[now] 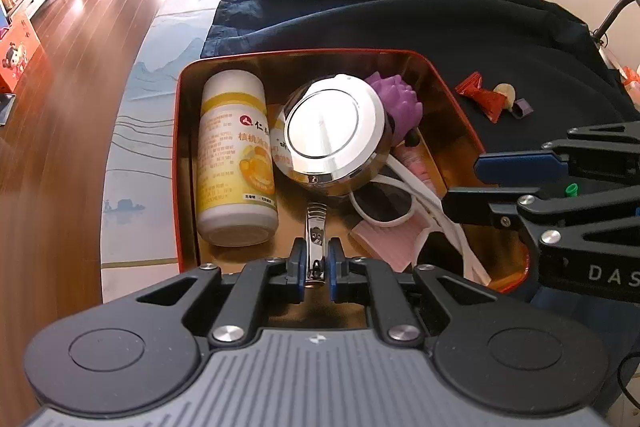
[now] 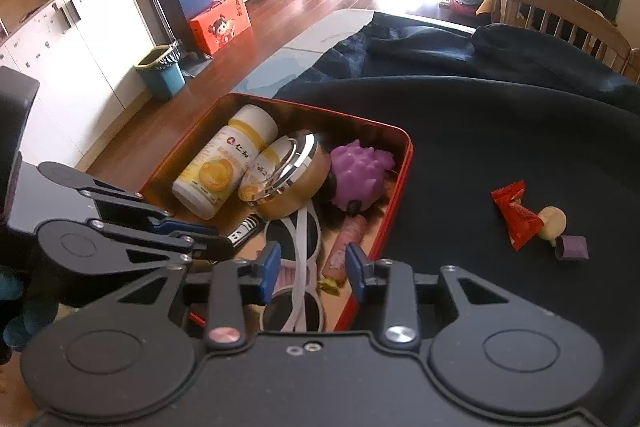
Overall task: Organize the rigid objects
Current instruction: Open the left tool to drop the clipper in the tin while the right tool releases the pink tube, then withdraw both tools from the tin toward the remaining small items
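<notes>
A red tin box (image 1: 176, 131) (image 2: 400, 163) with a gold inside sits on the table. It holds a yellow-white bottle (image 1: 236, 159) (image 2: 224, 171), a round silver-lidded tin (image 1: 332, 131) (image 2: 288, 179), a purple spiky toy (image 1: 400, 99) (image 2: 360, 175), white sunglasses (image 1: 384, 203) (image 2: 300, 239) and pink packets. My left gripper (image 1: 316, 267) is shut on a metal nail clipper (image 1: 316, 227) (image 2: 244, 231) low over the box's near end. My right gripper (image 2: 312, 267) is open and empty above the sunglasses at the box's near edge; it also shows in the left wrist view (image 1: 472, 183).
A dark blue cloth (image 1: 440, 19) (image 2: 500, 131) covers the table right of the box. On it lie a red wrapped candy (image 1: 480, 95) (image 2: 516, 215), a cream round piece (image 2: 552, 223) and a small purple block (image 1: 524, 107) (image 2: 574, 247). The table edge (image 1: 120, 163) drops to wooden floor on the left. Chairs stand behind.
</notes>
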Demonstrator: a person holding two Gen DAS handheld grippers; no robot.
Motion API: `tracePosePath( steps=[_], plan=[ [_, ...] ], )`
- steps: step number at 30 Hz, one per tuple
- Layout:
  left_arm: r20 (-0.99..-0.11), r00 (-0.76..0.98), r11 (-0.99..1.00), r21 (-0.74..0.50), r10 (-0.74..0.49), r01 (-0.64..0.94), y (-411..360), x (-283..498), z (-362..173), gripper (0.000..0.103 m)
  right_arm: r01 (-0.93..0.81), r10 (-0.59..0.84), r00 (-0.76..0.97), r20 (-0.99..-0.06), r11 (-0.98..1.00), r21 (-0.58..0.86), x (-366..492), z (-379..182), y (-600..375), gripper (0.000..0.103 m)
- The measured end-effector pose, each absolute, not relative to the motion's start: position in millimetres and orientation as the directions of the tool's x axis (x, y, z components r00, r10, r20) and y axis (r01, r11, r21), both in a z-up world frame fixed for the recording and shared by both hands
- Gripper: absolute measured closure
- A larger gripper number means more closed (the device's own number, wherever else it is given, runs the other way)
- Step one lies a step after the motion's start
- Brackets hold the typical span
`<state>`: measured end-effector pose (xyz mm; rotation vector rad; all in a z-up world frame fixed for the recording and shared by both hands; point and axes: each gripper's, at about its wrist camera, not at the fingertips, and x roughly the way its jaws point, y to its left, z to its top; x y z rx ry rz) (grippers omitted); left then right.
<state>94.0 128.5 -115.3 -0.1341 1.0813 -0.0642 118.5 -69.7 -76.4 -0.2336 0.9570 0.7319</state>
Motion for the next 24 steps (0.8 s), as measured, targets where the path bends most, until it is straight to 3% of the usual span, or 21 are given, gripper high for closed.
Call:
tracePosePath(
  steps=[5,24],
  plan=[
    [-0.866,0.484,0.989,-0.15,-0.124,-0.014,127,89,-107,0.092,-0.659,0.481,0.365,-0.797,0.738,0.144,113,-69,-78,0.064],
    [-0.795,0.601,0.992,-0.121,-0.083,-0.022,98,76,-64,0.087,-0.685,0.565,0.42,-0.71,0.711,0.161,94,-38,-123,0.022]
  ],
)
